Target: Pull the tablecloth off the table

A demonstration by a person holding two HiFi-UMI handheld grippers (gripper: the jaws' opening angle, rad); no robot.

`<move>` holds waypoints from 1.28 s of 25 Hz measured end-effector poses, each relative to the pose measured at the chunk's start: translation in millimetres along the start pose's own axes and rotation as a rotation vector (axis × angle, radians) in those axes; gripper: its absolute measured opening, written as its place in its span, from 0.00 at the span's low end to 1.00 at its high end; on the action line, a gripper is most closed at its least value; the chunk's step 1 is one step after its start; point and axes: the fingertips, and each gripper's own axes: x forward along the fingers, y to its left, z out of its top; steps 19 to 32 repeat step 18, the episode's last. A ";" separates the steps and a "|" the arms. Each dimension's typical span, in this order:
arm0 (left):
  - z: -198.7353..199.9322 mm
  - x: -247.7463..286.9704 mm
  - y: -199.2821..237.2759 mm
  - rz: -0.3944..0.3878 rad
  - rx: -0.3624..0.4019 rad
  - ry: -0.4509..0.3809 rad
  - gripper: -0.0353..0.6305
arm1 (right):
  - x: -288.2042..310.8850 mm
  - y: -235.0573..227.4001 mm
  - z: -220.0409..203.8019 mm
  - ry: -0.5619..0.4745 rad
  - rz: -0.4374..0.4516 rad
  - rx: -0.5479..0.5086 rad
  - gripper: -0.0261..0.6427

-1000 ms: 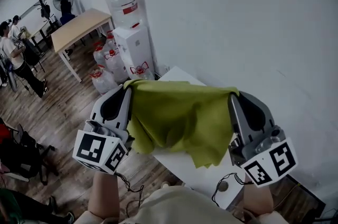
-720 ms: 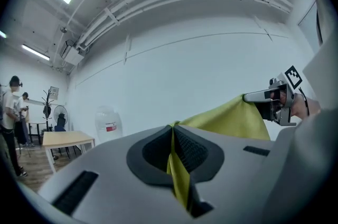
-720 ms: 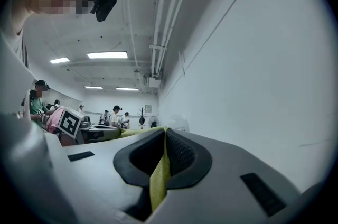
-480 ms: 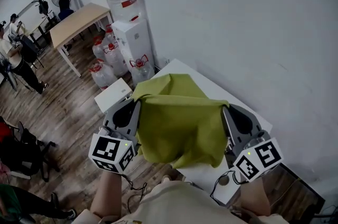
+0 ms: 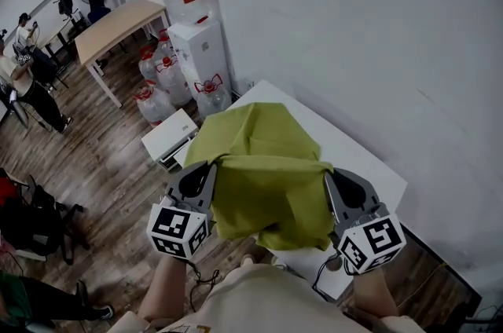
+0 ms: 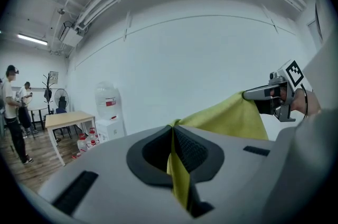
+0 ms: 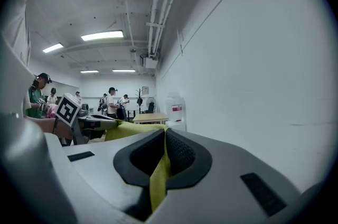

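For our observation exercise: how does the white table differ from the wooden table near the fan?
The white table has a white top; the wooden table a tan one. A green tablecloth lies partly over the white table; none covers the wooden table. The white table is close to the person, the wooden table farther off. Both have rectangular tops by the wall.

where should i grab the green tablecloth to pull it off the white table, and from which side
Its near edge, at two spread points, coming from the person's side. The left gripper and right gripper have jaws shut there; the tablecloth spans between them and trails back onto the table, so it should pull evenly.
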 end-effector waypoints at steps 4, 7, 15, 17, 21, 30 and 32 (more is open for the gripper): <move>-3.0 -4.5 -0.9 -0.003 0.002 0.008 0.09 | -2.8 2.9 -5.6 0.010 0.004 0.028 0.09; -2.8 -5.8 -0.9 -0.003 0.001 0.007 0.09 | -4.7 4.8 -4.6 0.002 0.026 0.091 0.09; -2.4 -6.6 -2.6 -0.012 0.001 0.011 0.09 | -5.8 3.6 -5.1 0.011 0.011 0.058 0.09; -2.3 -6.2 -2.8 -0.014 0.001 0.012 0.09 | -5.5 3.7 -4.4 0.017 0.000 0.014 0.09; -2.3 -5.9 -2.8 -0.015 0.000 0.012 0.09 | -5.3 3.8 -4.0 0.019 -0.005 -0.010 0.09; -2.3 -5.9 -2.8 -0.015 0.000 0.012 0.09 | -5.3 3.8 -4.0 0.019 -0.005 -0.010 0.09; -2.3 -5.9 -2.8 -0.015 0.000 0.012 0.09 | -5.3 3.8 -4.0 0.019 -0.005 -0.010 0.09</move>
